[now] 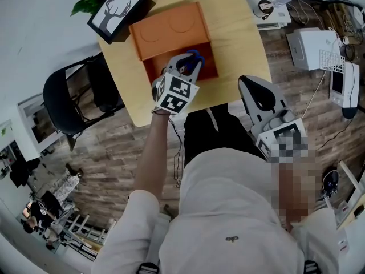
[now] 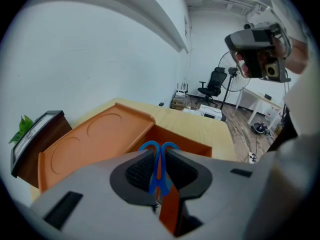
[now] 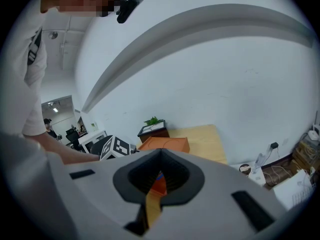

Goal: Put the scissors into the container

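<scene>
We see the left hand-held gripper (image 2: 159,158) clenched on the blue scissors (image 2: 158,153), the pads pressing the handles from both sides and the two loops poking out past the tips. In the head view this hand-held gripper (image 1: 191,61) hangs over the open compartment of the orange container (image 1: 210,66), whose lid (image 1: 168,32) lies flipped back beside it on the wooden table (image 1: 239,33). We cannot tell whether the scissors touch the container. The right hand-held gripper (image 3: 160,159) is closed on nothing, jaws together, and held off the table's near edge. A framed deer picture (image 1: 117,10) stands behind the lid.
</scene>
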Tool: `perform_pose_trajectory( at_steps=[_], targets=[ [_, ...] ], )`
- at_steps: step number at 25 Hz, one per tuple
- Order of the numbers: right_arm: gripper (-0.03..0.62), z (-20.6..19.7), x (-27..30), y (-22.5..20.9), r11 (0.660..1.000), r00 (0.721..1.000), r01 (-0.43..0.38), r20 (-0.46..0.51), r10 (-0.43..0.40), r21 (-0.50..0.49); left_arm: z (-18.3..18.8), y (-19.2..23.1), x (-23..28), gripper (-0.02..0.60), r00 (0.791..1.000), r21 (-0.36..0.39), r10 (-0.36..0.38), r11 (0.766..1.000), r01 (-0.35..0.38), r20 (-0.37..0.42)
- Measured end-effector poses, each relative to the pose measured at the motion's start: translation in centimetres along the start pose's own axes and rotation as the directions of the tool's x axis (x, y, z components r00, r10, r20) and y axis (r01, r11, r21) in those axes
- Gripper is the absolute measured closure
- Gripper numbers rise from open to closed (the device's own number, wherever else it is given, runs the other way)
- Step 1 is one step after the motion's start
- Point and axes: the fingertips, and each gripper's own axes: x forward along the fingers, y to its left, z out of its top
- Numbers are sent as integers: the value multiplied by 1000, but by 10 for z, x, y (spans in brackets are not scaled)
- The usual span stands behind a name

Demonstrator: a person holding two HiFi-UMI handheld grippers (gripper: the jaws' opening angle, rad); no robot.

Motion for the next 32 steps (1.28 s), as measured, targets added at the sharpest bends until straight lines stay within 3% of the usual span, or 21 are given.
perform_pose_trajectory(
  at_steps=[12, 19, 32],
  targets=[
    [597, -7, -2, -4, 1000, 1000, 6, -17, -6, 18, -12, -4, 29, 511, 996, 28, -23, 999, 25, -85],
    [597, -12, -4, -7, 1000, 1000, 4, -30, -4, 12, -19, 0, 39, 509, 992, -19, -45, 999, 43, -120],
    [595, -22, -5, -5, 999, 998, -34, -46, 34, 6, -18, -1, 43, 506, 991, -18, -26, 1000, 24, -135]
  ],
)
